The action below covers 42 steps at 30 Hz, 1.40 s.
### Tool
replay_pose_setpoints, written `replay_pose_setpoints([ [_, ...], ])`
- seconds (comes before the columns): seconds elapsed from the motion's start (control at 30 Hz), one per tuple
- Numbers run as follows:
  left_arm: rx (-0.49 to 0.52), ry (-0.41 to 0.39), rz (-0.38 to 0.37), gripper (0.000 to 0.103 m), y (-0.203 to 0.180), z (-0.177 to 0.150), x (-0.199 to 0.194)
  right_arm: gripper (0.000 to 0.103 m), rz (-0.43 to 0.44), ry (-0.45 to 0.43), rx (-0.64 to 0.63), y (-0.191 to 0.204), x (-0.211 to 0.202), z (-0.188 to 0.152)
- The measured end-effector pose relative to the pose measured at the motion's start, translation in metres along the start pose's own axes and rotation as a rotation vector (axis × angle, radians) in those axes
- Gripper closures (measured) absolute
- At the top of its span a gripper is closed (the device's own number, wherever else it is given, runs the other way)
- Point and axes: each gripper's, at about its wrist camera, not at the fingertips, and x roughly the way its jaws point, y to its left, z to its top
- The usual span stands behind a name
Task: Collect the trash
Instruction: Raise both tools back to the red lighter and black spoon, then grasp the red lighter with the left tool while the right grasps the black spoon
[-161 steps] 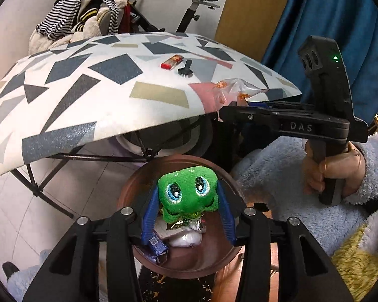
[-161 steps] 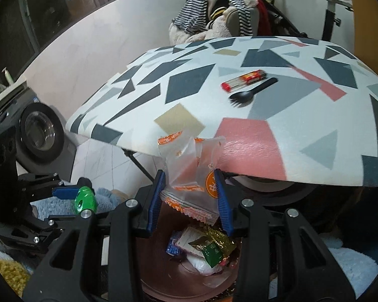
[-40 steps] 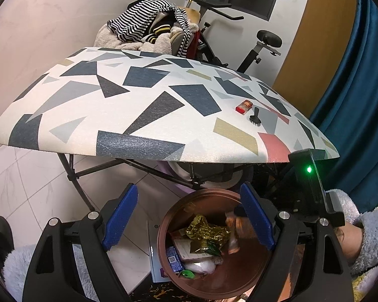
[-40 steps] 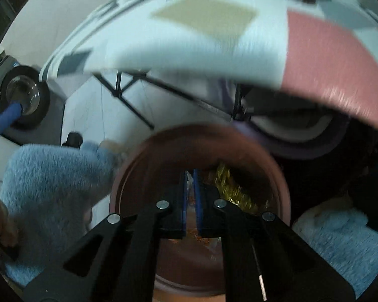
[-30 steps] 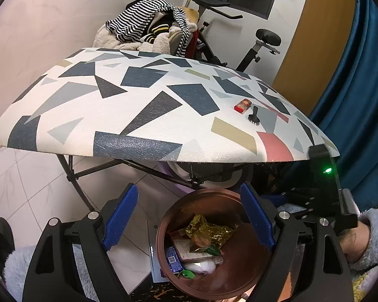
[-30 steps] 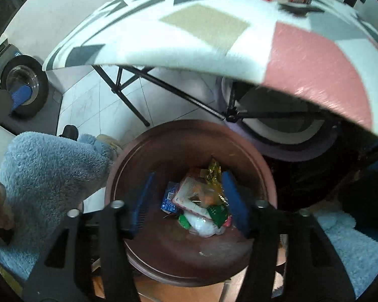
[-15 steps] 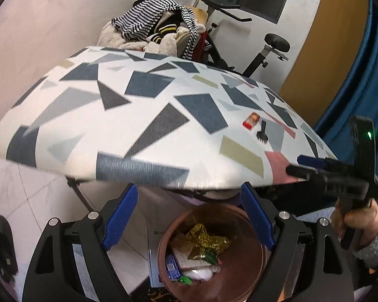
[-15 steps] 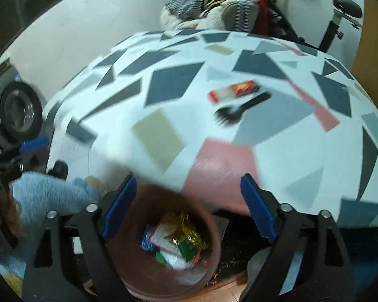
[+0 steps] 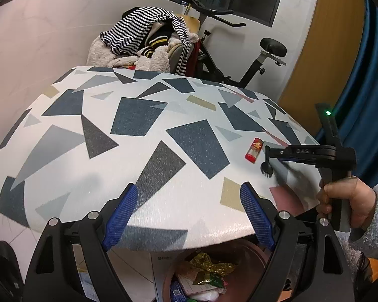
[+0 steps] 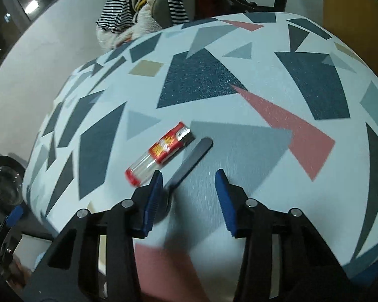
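1. We see a room with a pale wall, dark windows along its top, an ochre panel and a blue curtain at the right edge of the left wrist view.
2. The bench fills most of both views: a white top scattered with navy, grey, tan and pink angular shapes, its near edge curving above the floor.
3. Behind the bench stands an exercise bike, and beside it a heap of clothes topped by a black-and-white striped garment.
4. A round brown bin sits on the floor below the bench's near edge, holding a gold foil wrapper and other packets.
5. Our left gripper hovers over the near edge with its blue fingers spread wide and nothing between them.
6. Our right gripper hangs over the right part of the bench, held by a hand in a fluffy sleeve; its fingers are closing, and only bare bench lies between them.
7. The trash left on the bench is a red-and-clear wrapper and a black plastic spork, lying side by side just ahead of the right gripper; the spork's head passes under the left-hand finger.
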Motion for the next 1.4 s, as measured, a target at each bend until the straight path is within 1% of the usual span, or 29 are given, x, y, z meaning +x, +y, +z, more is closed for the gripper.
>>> replay_pose_setpoints([
  [0.03, 0.004, 0.002, -0.001, 0.022, 0.000, 0.001, 0.002, 0.060, -0.010, -0.003, -0.007, 0.001, 0.002, 0.002],
  [0.17, 0.016, 0.008, -0.006, 0.022, -0.003, 0.003, 0.010, 0.060, -0.062, 0.003, -0.102, 0.016, 0.011, 0.009],
  [0.23, 0.017, 0.009, -0.010, 0.022, -0.004, 0.003, 0.013, 0.060, -0.119, 0.006, -0.233, 0.028, 0.014, 0.005],
  [0.3, 0.018, 0.017, -0.014, 0.022, -0.006, 0.003, 0.016, 0.062, -0.110, 0.001, -0.280, 0.025, 0.013, 0.005],
  [0.37, 0.027, 0.025, -0.016, 0.022, -0.009, 0.002, 0.019, 0.084, -0.107, -0.001, -0.297, 0.020, 0.012, 0.003],
  [0.43, 0.037, 0.032, -0.021, 0.022, -0.011, 0.001, 0.021, 0.090, -0.122, -0.014, -0.316, 0.018, 0.010, -0.002],
  [0.47, 0.046, 0.036, -0.025, 0.022, -0.014, 0.001, 0.023, 0.090, -0.125, -0.025, -0.327, 0.015, 0.008, -0.003],
  [0.63, 0.083, 0.077, -0.054, 0.022, -0.028, 0.006, 0.040, 0.090, -0.096, -0.090, -0.322, 0.002, -0.011, -0.009],
  [0.77, 0.144, 0.112, -0.098, 0.023, -0.054, 0.020, 0.064, 0.090, -0.074, -0.132, -0.293, -0.009, -0.023, -0.008],
  [0.83, 0.186, 0.130, -0.116, 0.028, -0.070, 0.029, 0.079, 0.090, -0.055, -0.151, -0.262, -0.017, -0.030, -0.006],
  [0.87, 0.210, 0.145, -0.128, 0.029, -0.080, 0.034, 0.090, 0.090, -0.047, -0.159, -0.248, -0.020, -0.033, -0.005],
  [0.9, 0.234, 0.157, -0.133, 0.032, -0.089, 0.040, 0.101, 0.090, -0.038, -0.169, -0.235, -0.025, -0.037, -0.005],
  [0.97, 0.264, 0.181, -0.139, 0.035, -0.104, 0.048, 0.120, 0.090, -0.027, -0.179, -0.224, -0.031, -0.043, -0.006],
  [1.0, 0.280, 0.198, -0.139, 0.038, -0.112, 0.052, 0.132, 0.092, -0.028, -0.181, -0.222, -0.033, -0.045, -0.005],
  [1.03, 0.292, 0.216, -0.135, 0.040, -0.118, 0.055, 0.144, 0.098, -0.026, -0.185, -0.217, -0.035, -0.046, -0.005],
  [1.1, 0.304, 0.251, -0.131, 0.044, -0.127, 0.059, 0.162, 0.098, -0.017, -0.187, -0.202, -0.042, -0.049, -0.006],
  [1.2, 0.340, 0.300, -0.098, 0.055, -0.138, 0.062, 0.188, 0.098, -0.005, -0.173, -0.182, -0.050, -0.046, -0.006],
  [1.27, 0.338, 0.299, -0.084, 0.056, -0.139, 0.064, 0.191, 0.098, 0.020, -0.161, -0.166, -0.054, -0.045, -0.006],
  [1.3, 0.325, 0.298, -0.087, 0.056, -0.137, 0.066, 0.191, 0.098, 0.045, -0.143, -0.158, -0.055, -0.043, -0.005],
  [1.4, 0.266, 0.280, -0.106, 0.056, -0.126, 0.069, 0.184, 0.098, 0.068, -0.120, -0.190, -0.052, -0.037, -0.004],
])
